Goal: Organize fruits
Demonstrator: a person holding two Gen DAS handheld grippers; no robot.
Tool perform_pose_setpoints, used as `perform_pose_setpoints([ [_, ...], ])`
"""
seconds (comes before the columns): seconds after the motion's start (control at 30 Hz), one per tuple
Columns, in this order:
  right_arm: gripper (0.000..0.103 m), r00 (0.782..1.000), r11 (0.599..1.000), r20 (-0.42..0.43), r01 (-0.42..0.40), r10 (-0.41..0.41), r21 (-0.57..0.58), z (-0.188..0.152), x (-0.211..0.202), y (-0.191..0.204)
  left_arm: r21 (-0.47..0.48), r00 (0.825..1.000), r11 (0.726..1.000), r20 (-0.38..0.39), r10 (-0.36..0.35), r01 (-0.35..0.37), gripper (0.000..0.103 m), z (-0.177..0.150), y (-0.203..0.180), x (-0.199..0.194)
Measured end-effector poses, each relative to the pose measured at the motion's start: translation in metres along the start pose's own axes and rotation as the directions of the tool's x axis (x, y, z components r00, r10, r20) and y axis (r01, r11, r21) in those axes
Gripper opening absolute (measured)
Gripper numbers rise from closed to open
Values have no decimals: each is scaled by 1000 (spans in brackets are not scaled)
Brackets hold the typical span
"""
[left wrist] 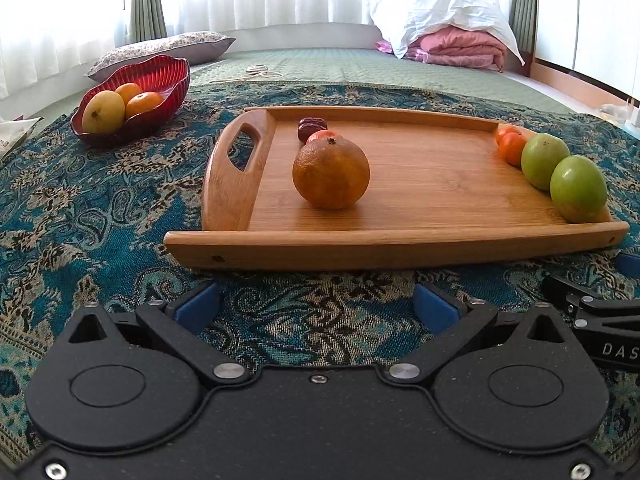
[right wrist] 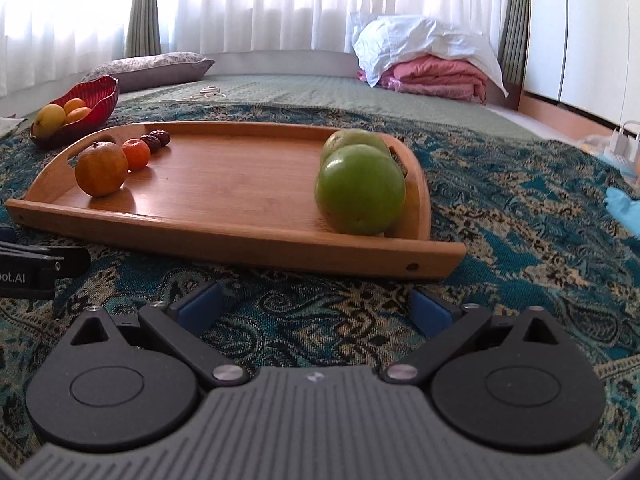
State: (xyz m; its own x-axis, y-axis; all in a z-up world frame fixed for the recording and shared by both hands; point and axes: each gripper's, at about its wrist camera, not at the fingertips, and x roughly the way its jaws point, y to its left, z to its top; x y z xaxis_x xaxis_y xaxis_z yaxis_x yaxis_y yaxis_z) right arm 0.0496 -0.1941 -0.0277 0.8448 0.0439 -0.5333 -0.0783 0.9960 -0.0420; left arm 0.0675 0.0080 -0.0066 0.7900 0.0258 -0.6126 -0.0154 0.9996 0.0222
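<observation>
A wooden tray [left wrist: 420,184] [right wrist: 224,184] lies on the patterned cloth. On its left side stand a large orange [left wrist: 331,174] [right wrist: 101,169], a small tangerine [left wrist: 324,136] [right wrist: 136,154] and dark red dates [left wrist: 310,127] [right wrist: 157,140] in a row. On its right side are two green apples [left wrist: 578,188] [right wrist: 360,190] and two small tangerines [left wrist: 512,148]. A red bowl [left wrist: 160,76] [right wrist: 100,92] at far left holds a yellow fruit and oranges. My left gripper [left wrist: 316,306] and right gripper [right wrist: 316,308] are both open and empty, just in front of the tray's near rim.
The right gripper's body [left wrist: 600,312] shows at the left view's right edge; the left gripper's body [right wrist: 36,268] shows at the right view's left edge. Behind are a pillow [left wrist: 168,48], folded pink and white bedding [left wrist: 452,36] and scissors [left wrist: 258,70]. A blue glove [right wrist: 624,208] lies right.
</observation>
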Motion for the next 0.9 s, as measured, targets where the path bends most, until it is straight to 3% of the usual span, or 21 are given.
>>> perform_pose_setpoints([
  [0.9,103,1000,1000,12,6,-5,-6,-3,-1,1,-6,1000,1000,-14,-12,12,103,0,2,4],
])
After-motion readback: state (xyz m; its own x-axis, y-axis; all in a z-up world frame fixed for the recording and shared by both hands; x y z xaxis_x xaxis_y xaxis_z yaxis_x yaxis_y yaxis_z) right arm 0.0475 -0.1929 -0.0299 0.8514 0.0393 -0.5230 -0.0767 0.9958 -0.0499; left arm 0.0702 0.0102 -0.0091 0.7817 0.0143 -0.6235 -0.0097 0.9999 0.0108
